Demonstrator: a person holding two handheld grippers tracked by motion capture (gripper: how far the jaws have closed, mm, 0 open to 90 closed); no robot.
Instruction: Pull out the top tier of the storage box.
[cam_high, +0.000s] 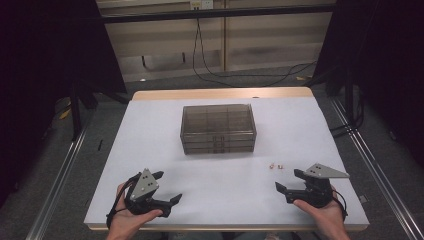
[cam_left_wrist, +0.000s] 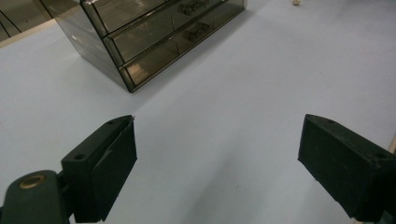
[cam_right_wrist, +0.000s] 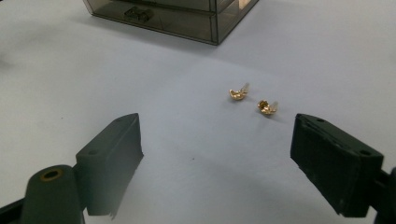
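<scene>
A smoky see-through drawer box (cam_high: 218, 128) stands in the middle of the white table (cam_high: 150, 145). Its drawers are pushed in, and their fronts (cam_left_wrist: 154, 37) face me. Two small gold earrings (cam_high: 276, 166) lie on the table in front of the box's right corner. In the right gripper view they are one earring (cam_right_wrist: 238, 94) and a second (cam_right_wrist: 267, 107) side by side, a little ahead of the jaws. My right gripper (cam_high: 288, 179) (cam_right_wrist: 217, 163) rests near the front right, open and empty. My left gripper (cam_high: 168, 186) (cam_left_wrist: 217, 163) is at the front left, open, with bare table between its jaws.
The table's wooden far edge (cam_high: 220, 93) lies beyond the box. Black cables (cam_high: 210, 70) trail over the floor behind it. Dark stands (cam_high: 75, 110) flank the table on the left and right. A person's hands (cam_high: 325, 217) hold both grippers at the near edge.
</scene>
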